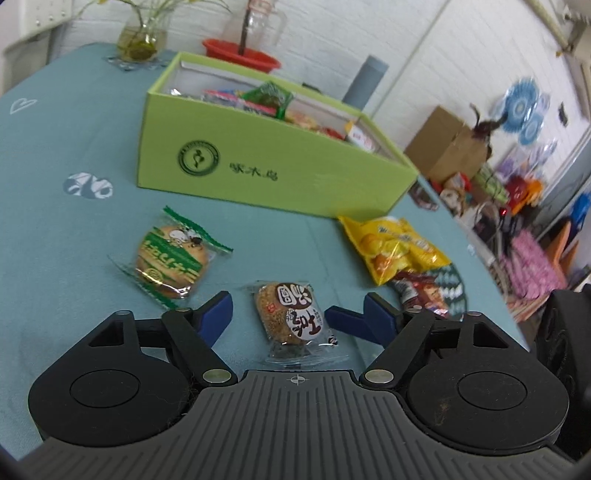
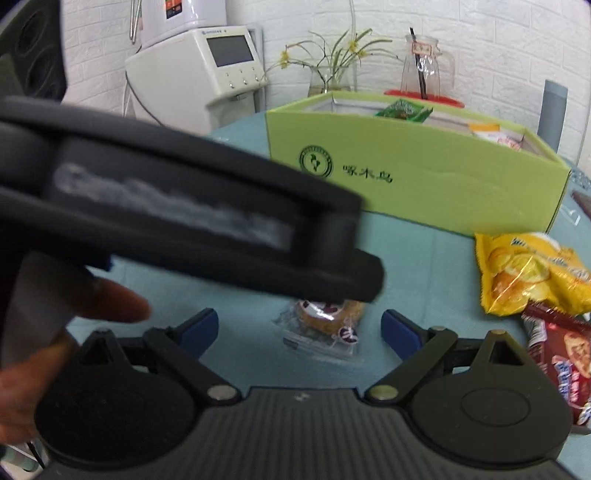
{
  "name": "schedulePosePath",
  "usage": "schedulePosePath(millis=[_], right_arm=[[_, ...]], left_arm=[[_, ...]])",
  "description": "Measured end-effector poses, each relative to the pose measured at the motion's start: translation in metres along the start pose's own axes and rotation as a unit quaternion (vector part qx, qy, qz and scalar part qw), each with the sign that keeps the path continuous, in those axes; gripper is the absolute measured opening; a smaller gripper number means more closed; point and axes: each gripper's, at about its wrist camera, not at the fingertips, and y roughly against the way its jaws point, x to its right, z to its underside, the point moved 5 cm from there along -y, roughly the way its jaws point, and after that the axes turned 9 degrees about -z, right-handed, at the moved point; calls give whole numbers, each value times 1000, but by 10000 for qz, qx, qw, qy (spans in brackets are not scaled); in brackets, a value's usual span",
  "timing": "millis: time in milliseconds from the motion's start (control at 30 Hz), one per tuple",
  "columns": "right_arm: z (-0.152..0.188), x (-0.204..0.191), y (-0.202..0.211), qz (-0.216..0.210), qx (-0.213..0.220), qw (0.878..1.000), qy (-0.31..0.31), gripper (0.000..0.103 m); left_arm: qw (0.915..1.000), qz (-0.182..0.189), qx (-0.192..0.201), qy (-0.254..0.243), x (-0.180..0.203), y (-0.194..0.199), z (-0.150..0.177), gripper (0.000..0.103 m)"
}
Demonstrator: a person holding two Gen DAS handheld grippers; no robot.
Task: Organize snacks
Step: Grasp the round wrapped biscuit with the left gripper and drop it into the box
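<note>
A green box [image 1: 258, 162] with several snacks inside stands on the teal tablecloth; it also shows in the right wrist view [image 2: 424, 177]. My left gripper [image 1: 279, 310] is open, low over the table, with a sesame cake packet [image 1: 291, 317] lying between its blue fingertips, untouched. A green-wrapped biscuit [image 1: 170, 258] lies to its left. A yellow chip bag [image 1: 395, 247] and a red snack packet [image 1: 421, 291] lie to the right. My right gripper [image 2: 299, 325] is open above the same cake packet [image 2: 325, 321]. The left gripper's body [image 2: 166, 221] blocks much of the right wrist view.
A plant vase [image 1: 142, 40], a glass jar [image 1: 258, 22] on a red tray [image 1: 240, 53] and a grey cylinder [image 1: 365, 81] stand behind the box. The table edge runs along the right, with floor clutter beyond. A white machine [image 2: 195, 70] stands at the back left.
</note>
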Motion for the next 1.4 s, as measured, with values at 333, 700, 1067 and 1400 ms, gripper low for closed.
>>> schedulePosePath(millis=[333, 700, 1067, 1400], right_arm=[[2, 3, -6, 284, 58, 9993, 243, 94], [3, 7, 10, 296, 158, 9993, 193, 55], [-145, 34, -9, 360, 1031, 9885, 1042, 57], [-189, 72, -114, 212, 245, 9971, 687, 62]], left_arm=[[9990, -266, -161, -309, 6, -20, 6, 57], [9997, 156, -99, -154, 5, -14, 13, 15], [9939, 30, 1084, -216, -2, 4, -135, 16], [9966, -490, 663, -44, -54, -94, -196, 18]])
